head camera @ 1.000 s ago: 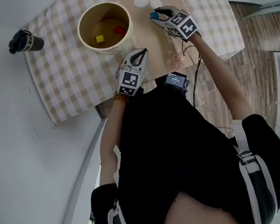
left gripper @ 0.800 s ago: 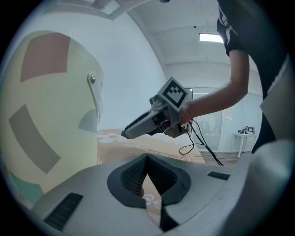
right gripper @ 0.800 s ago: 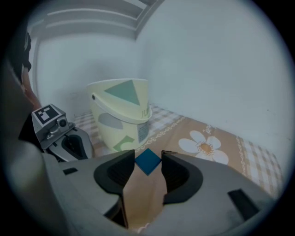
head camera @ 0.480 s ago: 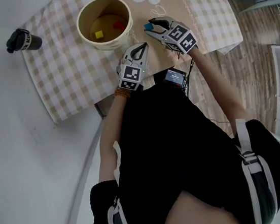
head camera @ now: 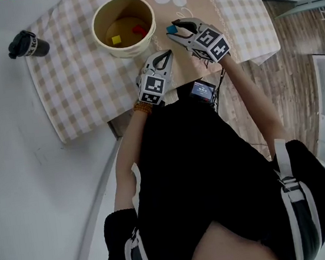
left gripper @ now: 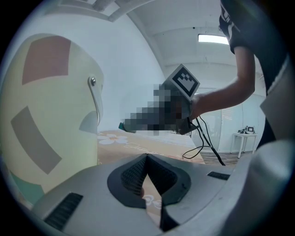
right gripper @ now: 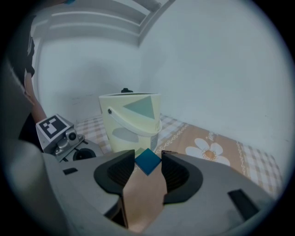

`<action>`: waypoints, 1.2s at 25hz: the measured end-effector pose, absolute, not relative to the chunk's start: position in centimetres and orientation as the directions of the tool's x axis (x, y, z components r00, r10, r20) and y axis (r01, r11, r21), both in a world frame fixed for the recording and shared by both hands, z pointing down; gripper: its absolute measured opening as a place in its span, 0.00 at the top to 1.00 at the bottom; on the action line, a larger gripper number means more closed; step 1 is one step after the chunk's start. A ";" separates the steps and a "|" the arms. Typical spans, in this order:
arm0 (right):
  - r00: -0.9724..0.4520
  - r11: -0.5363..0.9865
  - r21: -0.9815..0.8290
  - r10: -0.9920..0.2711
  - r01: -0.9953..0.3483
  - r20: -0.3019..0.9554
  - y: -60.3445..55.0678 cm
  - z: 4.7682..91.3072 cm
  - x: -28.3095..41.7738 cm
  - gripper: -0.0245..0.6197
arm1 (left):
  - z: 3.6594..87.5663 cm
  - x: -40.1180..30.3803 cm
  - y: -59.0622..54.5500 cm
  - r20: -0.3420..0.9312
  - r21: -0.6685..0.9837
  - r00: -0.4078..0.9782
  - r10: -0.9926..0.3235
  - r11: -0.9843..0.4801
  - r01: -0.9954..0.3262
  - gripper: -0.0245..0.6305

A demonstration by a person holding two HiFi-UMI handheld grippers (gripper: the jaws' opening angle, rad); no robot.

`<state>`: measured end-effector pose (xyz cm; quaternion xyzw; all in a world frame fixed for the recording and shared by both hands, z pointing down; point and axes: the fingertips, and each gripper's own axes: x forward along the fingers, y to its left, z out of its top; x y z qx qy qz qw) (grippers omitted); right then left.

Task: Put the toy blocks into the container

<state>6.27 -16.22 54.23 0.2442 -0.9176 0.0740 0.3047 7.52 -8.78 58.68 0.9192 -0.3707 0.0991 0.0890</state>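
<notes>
Black cylindrical bottle [head camera: 28, 45] lies upper left, well clear. Round cream bucket [head camera: 102, 36] upper centre on checked cloth [head camera: 79, 84]; yellow block [head camera: 115, 40] and red block [head camera: 139, 29] inside. Right gripper [head camera: 174, 28] pinches the blue block [head camera: 171, 29] near the rim's right. Left gripper [head camera: 166, 54] below the bucket, jaws together, empty.

In the left gripper view the bucket [left gripper: 46, 115] is cut off by the left edge and its inside is hidden. In the head view, a yellow block [head camera: 115, 40] and a red block [head camera: 139, 29] inside the bucket are shown too small for shapes to be told. The print on the bottle [head camera: 28, 45] left of the bucket cannot be read; in the right gripper view only its top is seen behind the bucket.
</notes>
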 end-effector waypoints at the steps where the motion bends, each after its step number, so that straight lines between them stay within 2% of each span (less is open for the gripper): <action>1: -0.703 0.869 0.016 -0.410 -0.494 0.582 -16.6 53.3 6.1 0.67 | 58.6 7.5 -8.8 0.248 0.090 0.706 -0.664 -0.710 -0.699 0.94; 10: -0.772 0.870 0.117 -0.481 -0.479 0.415 -20.9 42.1 2.9 0.67 | 58.7 7.6 -8.7 0.248 0.091 0.707 -0.662 -0.711 -0.697 0.94; 14: -0.805 0.882 0.167 -0.470 -0.440 0.362 -21.4 38.2 0.4 0.67 | 58.7 7.5 -8.6 0.243 0.086 0.707 -0.664 -0.712 -0.697 0.94; 22: -0.834 0.920 0.172 -0.393 -0.353 0.387 -21.1 38.0 -4.7 0.67 | 58.6 7.6 -8.6 0.238 0.082 0.708 -0.666 -0.712 -0.697 0.94; 30: -0.835 0.935 0.155 -0.356 -0.320 0.421 -20.6 39.7 -6.8 0.67 | 58.7 7.5 -8.6 0.238 0.084 0.709 -0.664 -0.713 -0.696 0.94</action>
